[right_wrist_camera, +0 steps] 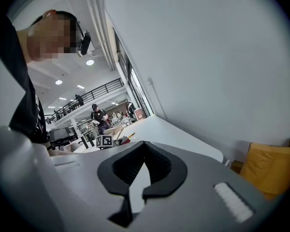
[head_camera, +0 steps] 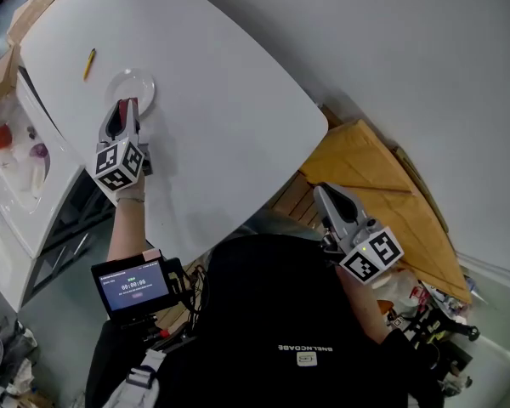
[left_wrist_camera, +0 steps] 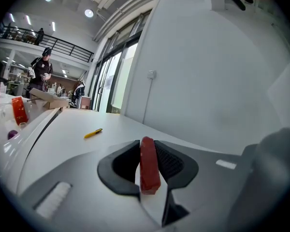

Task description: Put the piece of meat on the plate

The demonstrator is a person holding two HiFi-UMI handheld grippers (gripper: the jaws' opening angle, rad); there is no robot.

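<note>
The meat (left_wrist_camera: 149,167), a smooth, deep-red slab with rounded edges, stands on edge, pinched between the ribbed black pads of the left gripper (left_wrist_camera: 148,146). It is at the near edge of a round, glossy white plate (head_camera: 144,82) on the far left of the smooth white desk (head_camera: 229,117), which has rounded corners. A slim yellow pen (head_camera: 89,62) lies just left of the plate. The right gripper (right_wrist_camera: 144,144) is off the desk's near right edge, its pads pressed together on nothing.
</note>
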